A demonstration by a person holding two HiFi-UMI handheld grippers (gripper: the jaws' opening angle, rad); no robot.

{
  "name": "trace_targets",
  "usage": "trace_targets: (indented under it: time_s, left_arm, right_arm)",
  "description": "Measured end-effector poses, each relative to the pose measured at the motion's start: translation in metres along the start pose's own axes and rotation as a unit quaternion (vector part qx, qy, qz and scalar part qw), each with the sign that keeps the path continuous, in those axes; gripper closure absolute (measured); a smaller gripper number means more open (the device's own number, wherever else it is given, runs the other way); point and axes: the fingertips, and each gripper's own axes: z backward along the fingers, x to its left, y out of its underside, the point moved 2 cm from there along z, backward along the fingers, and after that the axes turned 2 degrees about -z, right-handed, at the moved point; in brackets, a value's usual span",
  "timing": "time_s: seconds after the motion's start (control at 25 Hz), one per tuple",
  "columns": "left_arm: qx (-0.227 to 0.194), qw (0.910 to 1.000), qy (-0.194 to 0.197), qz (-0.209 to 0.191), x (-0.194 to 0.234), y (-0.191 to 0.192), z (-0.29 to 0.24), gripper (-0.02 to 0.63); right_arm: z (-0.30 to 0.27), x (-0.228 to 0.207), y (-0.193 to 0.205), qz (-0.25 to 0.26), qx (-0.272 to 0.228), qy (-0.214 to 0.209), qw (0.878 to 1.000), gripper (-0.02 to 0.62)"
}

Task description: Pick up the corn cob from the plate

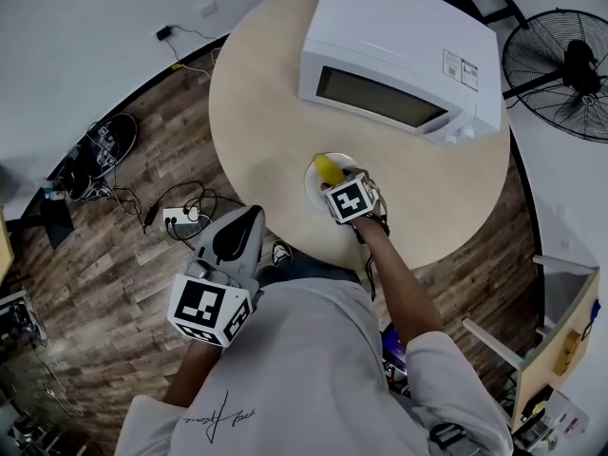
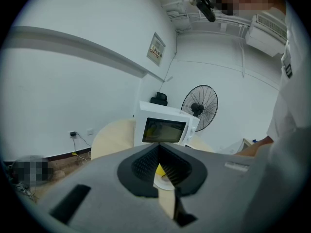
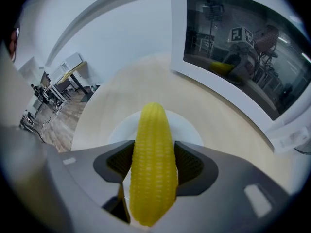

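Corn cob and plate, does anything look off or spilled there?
Nothing stands out. The corn cob sits straight between the right gripper's jaws over the white plate, which lies flat and clean on the table.

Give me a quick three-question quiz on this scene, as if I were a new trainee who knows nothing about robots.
1. True or false: the right tool is closed on the corn cob.
2. Which appliance stands on the round table behind the plate? A. kettle B. microwave C. toaster
3. Fill in: the tool that holds nothing is the ___ tool.
Key: 1 true; 2 B; 3 left tool.
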Motion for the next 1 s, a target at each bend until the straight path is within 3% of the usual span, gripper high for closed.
trace_targets:
  time_s: [1.0]
  left_arm:
    - [-0.007,1.0,0.0,-0.004,-0.015,0.004,0.016,0.614]
  right_arm:
    - [0.012,0.004,0.008,-0.043,-0.008,-0.018,0.999,0.327]
